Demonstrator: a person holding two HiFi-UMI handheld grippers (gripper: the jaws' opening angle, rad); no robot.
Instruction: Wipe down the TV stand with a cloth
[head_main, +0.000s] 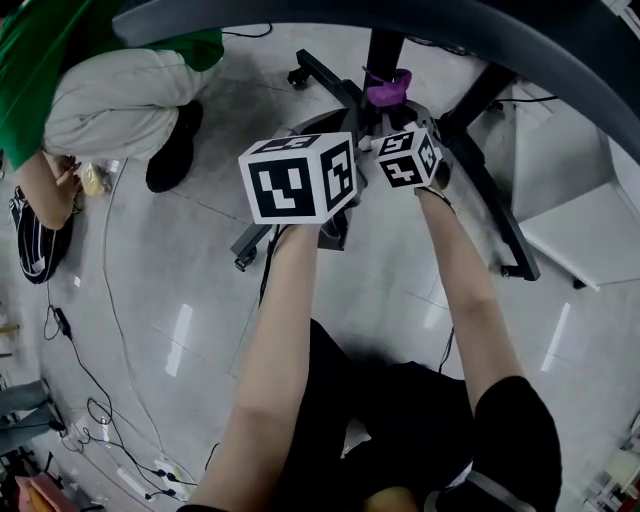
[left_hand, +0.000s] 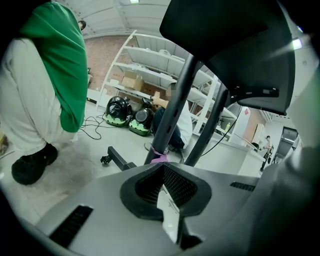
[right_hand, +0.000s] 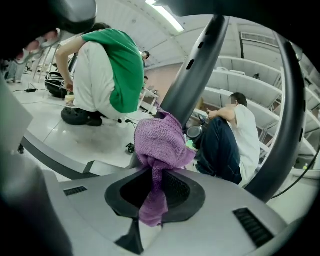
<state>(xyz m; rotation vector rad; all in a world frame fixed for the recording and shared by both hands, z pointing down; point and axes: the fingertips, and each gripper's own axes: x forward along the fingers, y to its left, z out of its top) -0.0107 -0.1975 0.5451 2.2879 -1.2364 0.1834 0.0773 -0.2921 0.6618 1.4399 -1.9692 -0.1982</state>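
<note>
While the right gripper (right_hand: 155, 175) has its fingers clenched on the purple cloth (right_hand: 161, 141), bunched against a dark slanted post of the TV stand (right_hand: 192, 70), the left gripper (left_hand: 162, 169) sits just beside it, fingers pressed together with nothing between them.

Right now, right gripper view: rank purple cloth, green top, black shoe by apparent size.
1-2. purple cloth and green top: about alike in the picture. The cloth sits far nearer the camera, so I won't rank them.
3. black shoe: clearly smallest.
</note>
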